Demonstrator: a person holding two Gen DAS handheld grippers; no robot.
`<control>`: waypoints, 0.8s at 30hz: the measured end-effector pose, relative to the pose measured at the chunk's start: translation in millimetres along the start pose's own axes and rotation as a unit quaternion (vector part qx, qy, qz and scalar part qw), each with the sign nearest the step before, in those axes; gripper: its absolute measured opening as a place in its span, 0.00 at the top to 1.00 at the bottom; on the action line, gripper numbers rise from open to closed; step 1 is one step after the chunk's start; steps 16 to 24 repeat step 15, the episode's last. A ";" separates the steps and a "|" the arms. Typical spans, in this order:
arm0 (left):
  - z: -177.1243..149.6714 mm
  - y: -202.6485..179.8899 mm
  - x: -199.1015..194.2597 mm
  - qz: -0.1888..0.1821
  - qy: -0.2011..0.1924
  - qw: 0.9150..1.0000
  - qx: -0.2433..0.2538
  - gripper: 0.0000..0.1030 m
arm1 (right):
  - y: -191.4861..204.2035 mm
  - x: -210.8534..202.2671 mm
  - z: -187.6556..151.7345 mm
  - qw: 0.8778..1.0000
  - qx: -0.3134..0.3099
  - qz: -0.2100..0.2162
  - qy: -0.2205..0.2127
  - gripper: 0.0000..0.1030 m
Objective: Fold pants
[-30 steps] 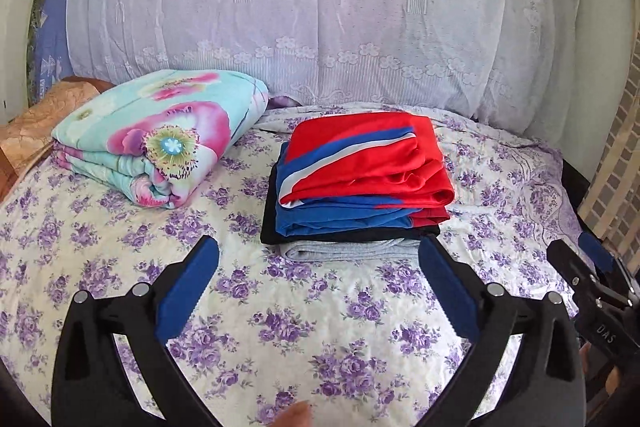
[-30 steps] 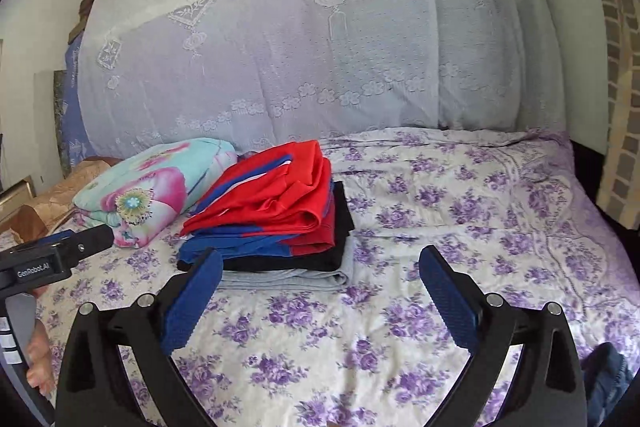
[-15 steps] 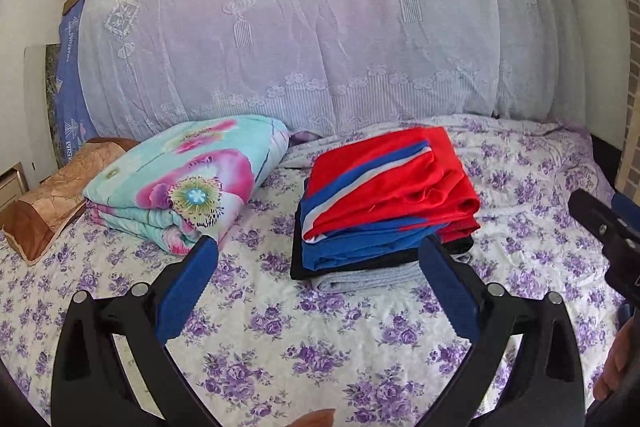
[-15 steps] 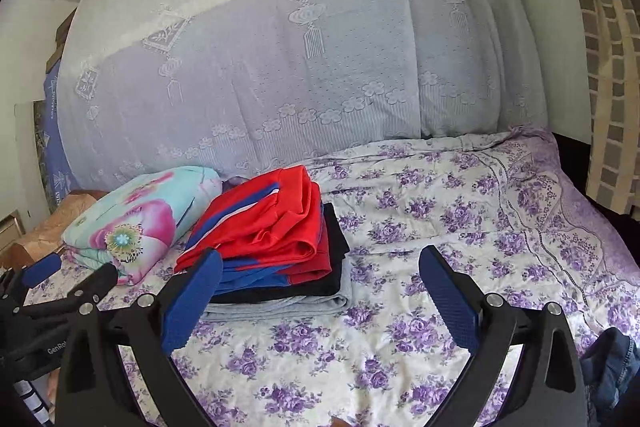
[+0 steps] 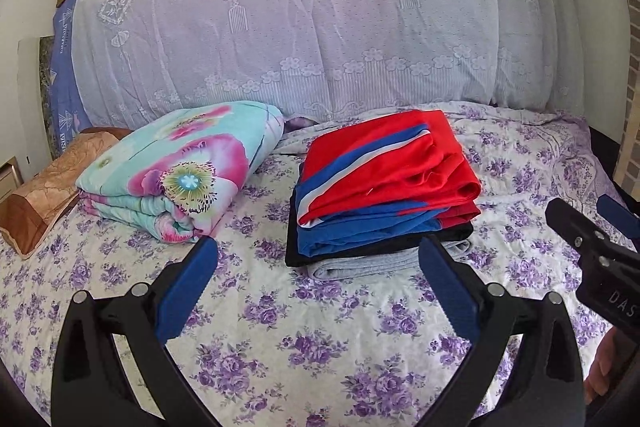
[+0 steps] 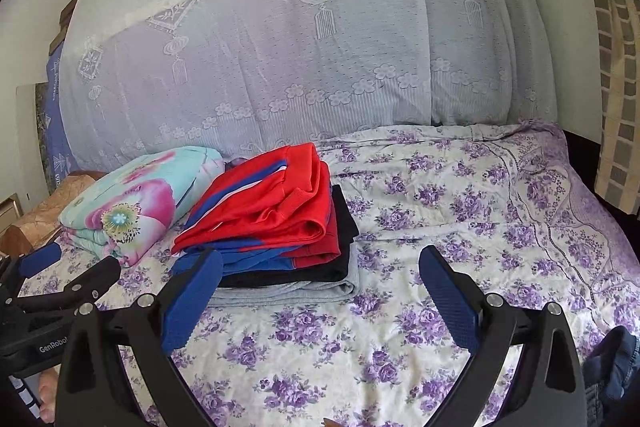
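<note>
1. The left gripper (image 5: 316,287), black-framed with blue pads, hangs above the purple-flowered bedsheet (image 5: 280,339), its jaws spread wide and holding nothing.
2. The right gripper (image 6: 320,295), of the same build, is likewise spread wide and empty over the sheet.
3. The folded red trousers with blue and white stripes (image 5: 384,171) lie on top of a stack, over a folded black garment (image 5: 296,251) and a folded grey garment (image 5: 360,265), mid-bed.
4. A folded turquoise quilt with pink flowers (image 5: 176,167) sits just to the stack's left.
5. A pale lace cover (image 5: 304,27) drapes the bedding pile behind.
</note>
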State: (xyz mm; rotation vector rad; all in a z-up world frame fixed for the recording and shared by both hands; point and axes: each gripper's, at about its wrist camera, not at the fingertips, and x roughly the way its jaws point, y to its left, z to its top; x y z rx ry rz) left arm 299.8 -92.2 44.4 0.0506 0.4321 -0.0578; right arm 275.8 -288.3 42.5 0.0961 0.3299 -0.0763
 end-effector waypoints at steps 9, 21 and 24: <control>-1.2 -5.7 -0.6 -0.015 0.007 1.000 0.005 0.05 | 7.2 -4.0 -0.2 1.000 -0.010 0.005 -0.005 0.04; -1.2 -4.3 -1.4 -0.015 0.009 1.000 0.005 0.05 | 7.7 -5.1 0.8 1.000 -0.010 0.005 -0.005 0.04; -1.2 -4.3 -1.4 -0.015 0.009 1.000 0.005 0.05 | 7.7 -5.1 0.8 1.000 -0.010 0.005 -0.005 0.04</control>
